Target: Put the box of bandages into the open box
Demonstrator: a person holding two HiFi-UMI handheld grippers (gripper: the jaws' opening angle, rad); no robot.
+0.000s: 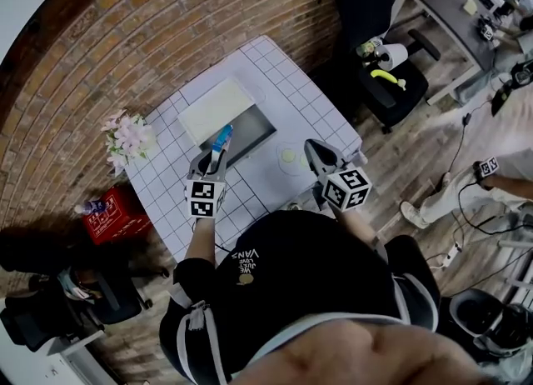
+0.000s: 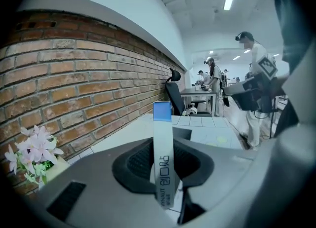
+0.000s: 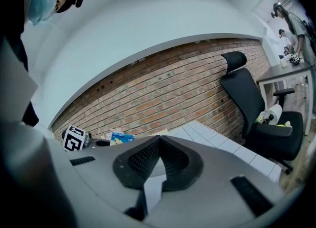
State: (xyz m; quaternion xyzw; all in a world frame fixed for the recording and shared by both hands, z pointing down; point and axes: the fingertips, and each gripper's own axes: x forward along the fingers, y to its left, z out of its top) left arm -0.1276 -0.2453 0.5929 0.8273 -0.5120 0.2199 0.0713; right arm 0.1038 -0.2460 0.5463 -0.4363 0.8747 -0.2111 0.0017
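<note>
- The left gripper (image 1: 210, 165) clamps the box of bandages (image 1: 221, 138) edge-on between its jaws, at the near edge of the open box (image 1: 260, 125) on the tiled table (image 1: 275, 67).
- The right gripper (image 1: 316, 157), right of the open box, has its jaws together on nothing.
- Step, by my judgement: the carry-in. Next, move slightly farther over the dark inside, lower, then part the jaws.

I see the bandage box (image 2: 163, 159), slim, white and blue-ended, upright in my left gripper's (image 2: 163, 172) clamp at the near edge of the dark open box (image 1: 256, 127), its pale lid folded back.
</note>
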